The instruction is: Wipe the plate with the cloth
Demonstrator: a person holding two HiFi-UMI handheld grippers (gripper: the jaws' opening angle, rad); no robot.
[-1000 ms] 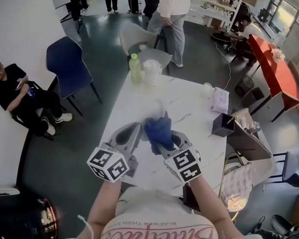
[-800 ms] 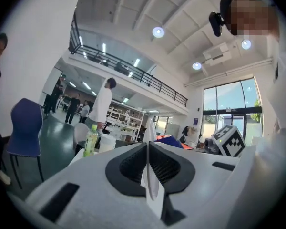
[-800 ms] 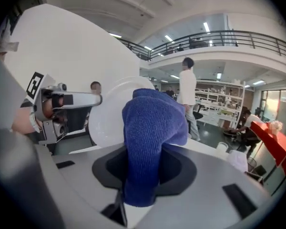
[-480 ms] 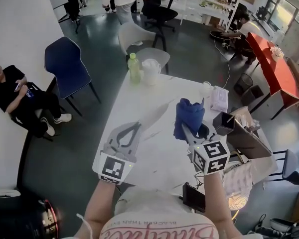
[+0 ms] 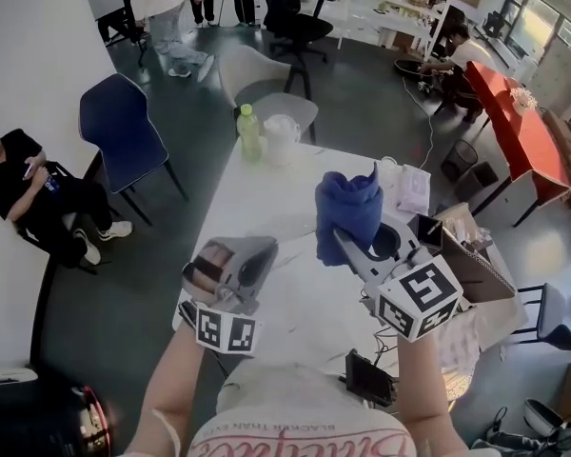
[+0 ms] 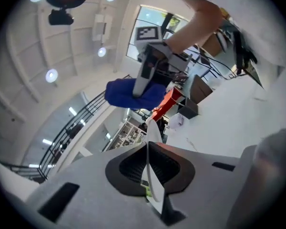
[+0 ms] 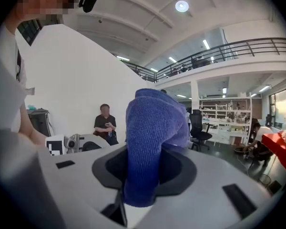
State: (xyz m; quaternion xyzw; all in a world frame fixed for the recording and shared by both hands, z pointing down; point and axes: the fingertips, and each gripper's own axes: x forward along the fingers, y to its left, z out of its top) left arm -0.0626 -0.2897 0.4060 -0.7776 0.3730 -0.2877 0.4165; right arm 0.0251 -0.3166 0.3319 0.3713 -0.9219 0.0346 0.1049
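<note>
Right gripper (image 5: pixel 362 255) clamps the soft, limp cloth (image 5: pixel 348 215) at its lower fold; left gripper (image 5: pixel 236 267), at 8 o'clock, pinches the thin, likely brittle plate (image 6: pixel 150 132) by its rim.

Cloth (image 5: pixel 349 212) in your R gripper (image 5: pixel 357 246): solid deep blue, ribbed knit. Plate (image 6: pixel 151 175) edge in your L gripper (image 5: pixel 252 255): white. Both gripper bodies grey; marker cubes (image 5: pixel 419 298) b/w squares. Table (image 5: pixel 266 193): white w/ faint grey veining. Bottle (image 5: pixel 249 133) yellow-green. Chair (image 5: pixel 124 127) navy. Box (image 5: pixel 423 239) black.
</note>
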